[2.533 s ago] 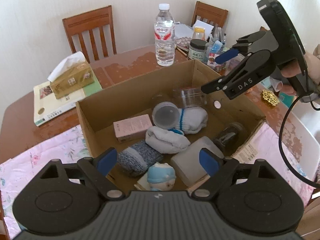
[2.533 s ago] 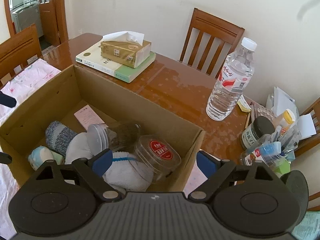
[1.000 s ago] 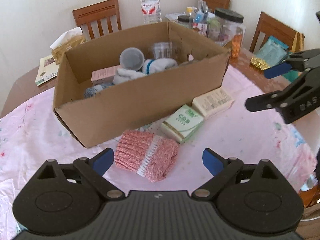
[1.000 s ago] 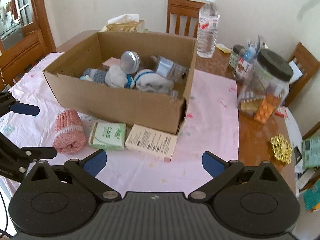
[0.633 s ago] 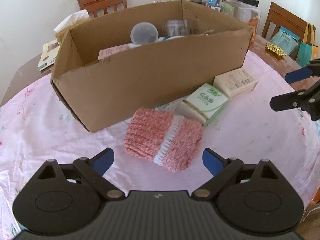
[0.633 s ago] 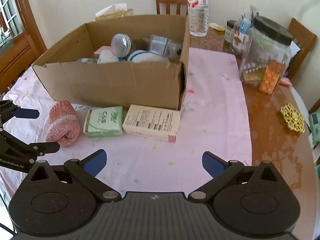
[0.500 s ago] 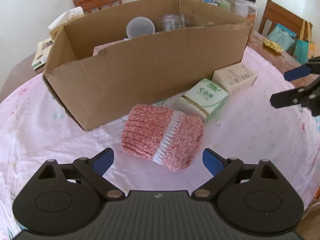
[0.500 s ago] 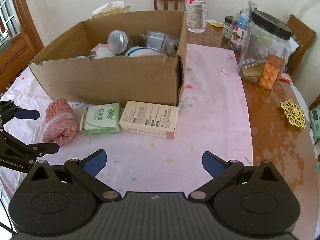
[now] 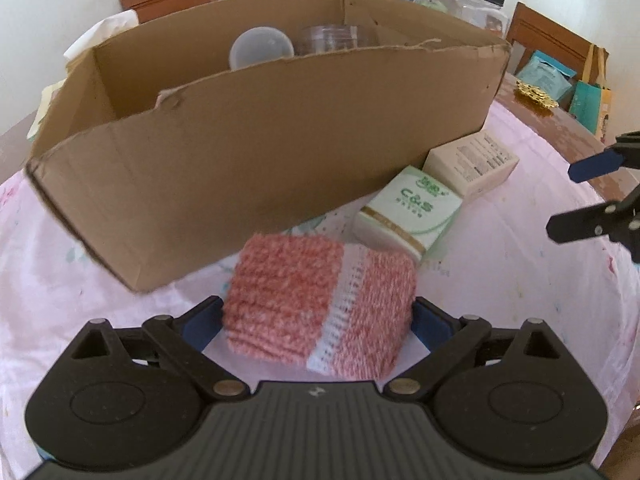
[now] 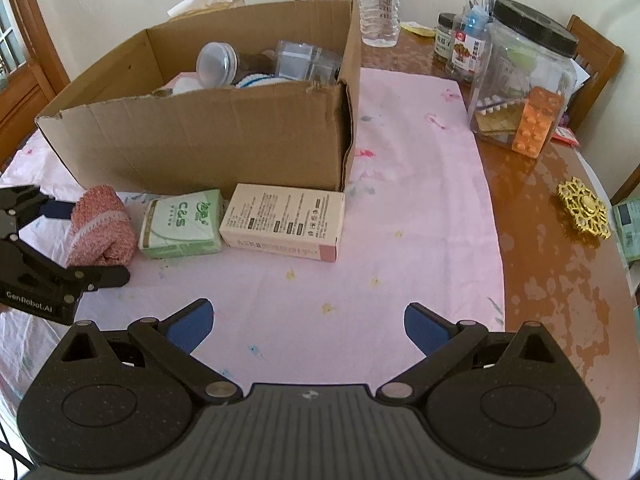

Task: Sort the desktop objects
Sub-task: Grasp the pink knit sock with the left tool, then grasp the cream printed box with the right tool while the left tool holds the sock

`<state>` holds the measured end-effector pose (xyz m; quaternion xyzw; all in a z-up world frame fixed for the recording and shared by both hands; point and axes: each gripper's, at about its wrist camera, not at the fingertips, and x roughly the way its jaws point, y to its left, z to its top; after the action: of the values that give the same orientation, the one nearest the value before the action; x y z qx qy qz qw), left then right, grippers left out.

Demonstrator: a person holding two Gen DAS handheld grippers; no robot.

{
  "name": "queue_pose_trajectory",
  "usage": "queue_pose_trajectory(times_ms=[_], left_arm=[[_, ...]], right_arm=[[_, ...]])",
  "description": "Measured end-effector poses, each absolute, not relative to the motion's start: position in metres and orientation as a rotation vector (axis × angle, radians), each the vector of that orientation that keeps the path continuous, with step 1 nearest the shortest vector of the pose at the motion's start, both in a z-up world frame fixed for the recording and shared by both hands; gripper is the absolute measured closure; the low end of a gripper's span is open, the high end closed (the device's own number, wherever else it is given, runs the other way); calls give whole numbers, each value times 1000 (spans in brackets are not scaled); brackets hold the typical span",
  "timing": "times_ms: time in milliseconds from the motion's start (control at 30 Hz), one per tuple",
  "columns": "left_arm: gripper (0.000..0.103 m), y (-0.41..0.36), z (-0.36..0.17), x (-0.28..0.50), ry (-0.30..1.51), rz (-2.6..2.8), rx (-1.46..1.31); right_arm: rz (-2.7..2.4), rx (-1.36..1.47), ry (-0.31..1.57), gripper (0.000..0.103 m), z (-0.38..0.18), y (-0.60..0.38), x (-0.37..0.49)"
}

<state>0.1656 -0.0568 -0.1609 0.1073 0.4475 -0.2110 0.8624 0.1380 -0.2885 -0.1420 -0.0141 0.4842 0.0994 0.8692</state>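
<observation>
- A gold ornament [image 10: 585, 213] on the bare worktop [image 10: 552, 240] is shown clearly only in the right wrist view.
- The pink knitted sock roll [image 9: 320, 312] is straddled by the spread left gripper [image 9: 316, 322]; contact cannot be told.
- The right gripper [image 10: 308, 322] is held wide apart, empty.

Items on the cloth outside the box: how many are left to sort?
3, in a row before the cardboard box: pink knitted sock between the left gripper jaws, green tissue pack beside it, cream carton rightmost. Others may hide behind the box.

Both grippers are matte black – the left gripper [image 9: 316, 320] and right gripper [image 10: 306, 322] carry blue fingertip pads. Silver pivot screws dot the linkages; white "GenRobot.AI" lettering marks the left one's side.
</observation>
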Motion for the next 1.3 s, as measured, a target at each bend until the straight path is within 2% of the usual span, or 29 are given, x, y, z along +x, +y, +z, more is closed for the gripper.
queue_pose_trajectory(times_ms=[167, 233, 367, 900, 1300], left_arm=[[10, -61, -160, 166, 928, -462, 225], [18, -60, -158, 164, 919, -463, 220], [22, -54, -155, 162, 924, -461, 191], [22, -40, -154, 164, 936, -442, 139], [22, -38, -153, 168, 934, -449, 121]], right_arm=[[206, -41, 1018, 0, -144, -283, 143], [204, -48, 1018, 0, -145, -280, 145], [202, -52, 1012, 0, -143, -276, 153], [144, -34, 977, 0, -147, -258, 202], [69, -103, 999, 0, -155, -259, 200]])
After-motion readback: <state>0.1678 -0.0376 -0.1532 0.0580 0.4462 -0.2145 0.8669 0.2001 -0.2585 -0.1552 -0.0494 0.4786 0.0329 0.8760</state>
